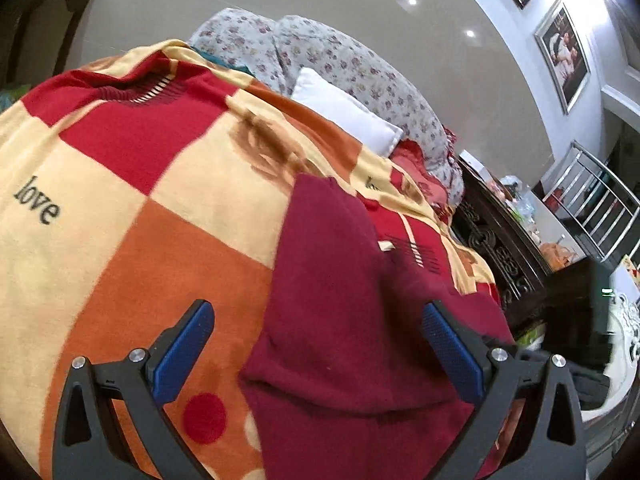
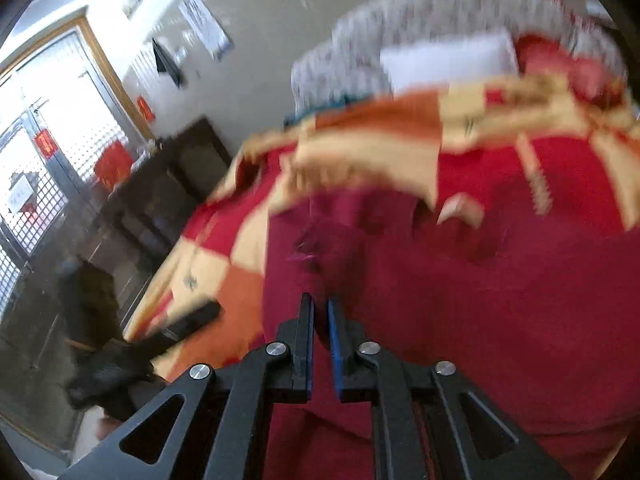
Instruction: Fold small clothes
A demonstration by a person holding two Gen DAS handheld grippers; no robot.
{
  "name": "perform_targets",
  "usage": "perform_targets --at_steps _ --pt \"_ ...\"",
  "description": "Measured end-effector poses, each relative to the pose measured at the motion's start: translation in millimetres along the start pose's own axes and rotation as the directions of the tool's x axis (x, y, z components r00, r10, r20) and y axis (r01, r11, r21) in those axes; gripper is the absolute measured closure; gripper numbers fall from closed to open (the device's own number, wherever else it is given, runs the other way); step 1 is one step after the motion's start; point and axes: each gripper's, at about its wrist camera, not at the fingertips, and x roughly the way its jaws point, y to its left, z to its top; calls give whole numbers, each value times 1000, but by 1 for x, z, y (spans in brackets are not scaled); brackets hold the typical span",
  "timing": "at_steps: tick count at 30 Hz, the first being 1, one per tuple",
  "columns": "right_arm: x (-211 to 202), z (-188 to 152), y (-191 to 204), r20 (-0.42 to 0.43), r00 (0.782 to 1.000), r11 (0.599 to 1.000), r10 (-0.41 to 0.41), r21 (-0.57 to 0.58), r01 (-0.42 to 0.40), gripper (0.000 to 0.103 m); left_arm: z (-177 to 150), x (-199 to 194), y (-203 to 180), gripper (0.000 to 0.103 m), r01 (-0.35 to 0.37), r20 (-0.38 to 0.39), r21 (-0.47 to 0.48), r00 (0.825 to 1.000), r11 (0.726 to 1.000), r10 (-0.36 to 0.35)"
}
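A dark red garment (image 1: 332, 312) lies on a checked red, orange and cream blanket (image 1: 132, 184) on a bed. My left gripper (image 1: 318, 312) is wide open just above the garment's near part, with its blue pads on either side of it. In the right wrist view the same garment (image 2: 480, 300) fills the lower right. My right gripper (image 2: 321, 308) is shut on a fold of the garment's left edge. That view is blurred by motion.
A white pillow (image 1: 344, 110) and a floral quilt (image 1: 332, 60) lie at the bed's head. A dark carved bed frame (image 1: 504, 256) runs along the right side. A dark cabinet (image 2: 168, 184) and a bright door (image 2: 52, 120) stand to the left.
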Motion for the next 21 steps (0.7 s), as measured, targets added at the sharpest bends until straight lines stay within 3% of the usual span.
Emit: perform_targets --at_steps 2,3,5,9,13,16,18,21 --pt "8 -6 -13 -74 996 996 49 78 -43 48 -3 3 -5 0 5 -13 17 1000 1000 -5" --pt "1 -9 -17 -71 995 993 67 106 -60 43 -5 5 -8 0 6 -17 28 1000 1000 -5" --pt "-28 -14 -19 3 998 994 69 85 -69 42 -9 8 -15 0 8 -23 54 1000 999 -6" --pt "-103 -32 -23 122 992 999 -29 22 26 42 -20 15 -40 0 -28 -33 152 999 988 33" --pt "-151 -51 -49 164 980 993 -109 65 99 41 -25 29 -69 2 -77 -34 245 996 966 88" --pt "-167 -66 -73 149 980 985 -129 133 110 41 -30 47 -83 27 -142 -51 303 985 942 165" --pt "-176 -76 -81 145 981 982 -128 157 105 41 -37 60 -85 71 -181 -80 323 973 929 217" --pt "-182 -85 -88 155 982 980 -108 185 79 37 -42 65 -85 85 -203 -72 334 968 920 239"
